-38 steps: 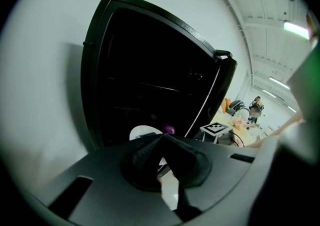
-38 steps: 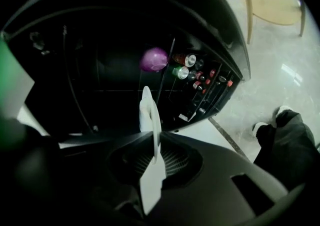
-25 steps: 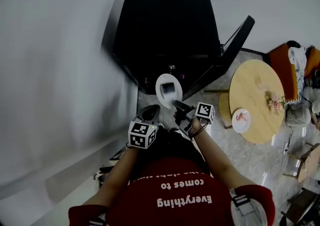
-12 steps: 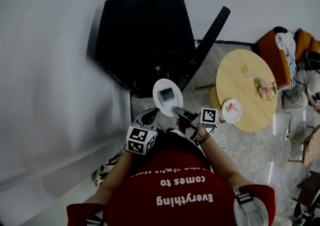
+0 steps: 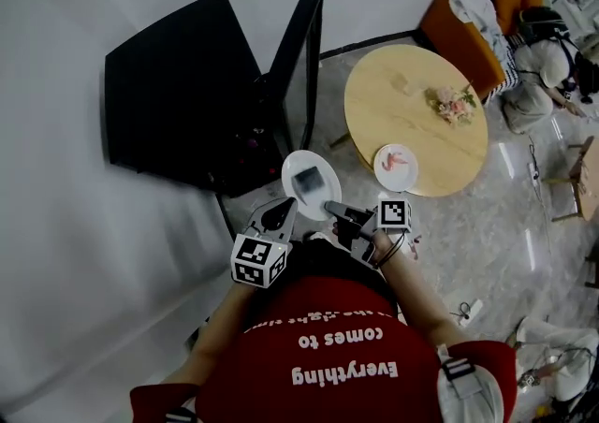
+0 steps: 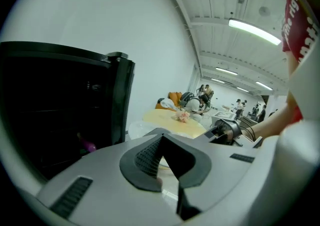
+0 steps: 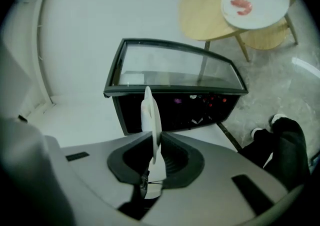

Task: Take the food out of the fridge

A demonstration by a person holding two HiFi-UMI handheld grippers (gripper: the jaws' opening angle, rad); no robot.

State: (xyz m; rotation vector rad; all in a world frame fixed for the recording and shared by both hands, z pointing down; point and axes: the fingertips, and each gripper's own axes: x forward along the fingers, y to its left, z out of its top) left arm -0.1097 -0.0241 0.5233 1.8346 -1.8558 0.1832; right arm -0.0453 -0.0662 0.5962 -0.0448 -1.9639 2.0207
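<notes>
A white plate (image 5: 311,178) with a dark, blurred piece of food (image 5: 309,183) on it hangs in front of me, away from the black fridge (image 5: 178,103). The fridge's glass door (image 5: 299,56) stands open. My right gripper (image 5: 335,209) is shut on the plate's near rim; in the right gripper view the plate (image 7: 151,115) stands edge-on between its pads. My left gripper (image 5: 281,212) sits at the plate's lower left edge. In the left gripper view its jaws (image 6: 161,140) meet at the tips, and I cannot tell whether they touch the rim.
A round wooden table (image 5: 412,94) stands right of the fridge. It carries a second plate with pink food (image 5: 396,167) and a small bunch of flowers (image 5: 452,103). An orange chair (image 5: 468,19) and seated people are beyond it. Grey stone floor lies around the table.
The view has swung right: the fridge has slid left and the table has come toward the middle. Both grippers and the plate have come along, away from the fridge opening.
</notes>
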